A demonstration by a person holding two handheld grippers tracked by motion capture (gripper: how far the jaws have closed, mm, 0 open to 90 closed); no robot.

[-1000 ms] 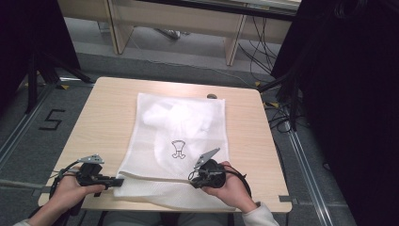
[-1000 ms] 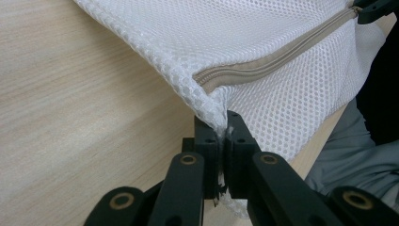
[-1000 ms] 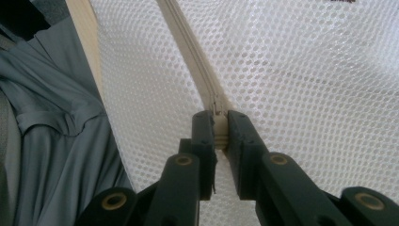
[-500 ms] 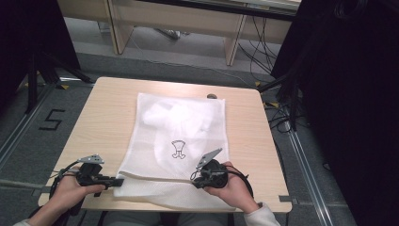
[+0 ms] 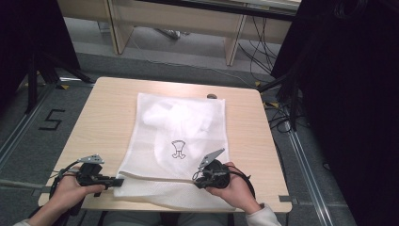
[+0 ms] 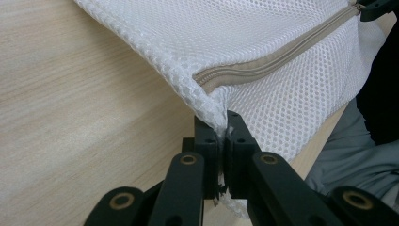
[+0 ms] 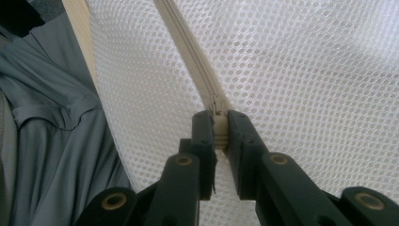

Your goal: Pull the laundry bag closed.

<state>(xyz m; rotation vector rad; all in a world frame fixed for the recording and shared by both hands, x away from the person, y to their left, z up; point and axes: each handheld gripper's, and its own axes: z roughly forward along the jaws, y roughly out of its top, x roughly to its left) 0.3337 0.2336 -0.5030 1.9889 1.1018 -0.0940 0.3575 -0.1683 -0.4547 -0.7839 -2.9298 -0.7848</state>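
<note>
Left gripper pinched the mesh bag's corner near the table's front edge. Right gripper clamped its zipper.

Bare wooden table open along the left of the high view, and a narrower strip free at the right. Centre blocked by the white mesh bag, spread flat and overhanging the near edge at the bottom. Small dark object just beyond the bag's upper right corner.
</note>
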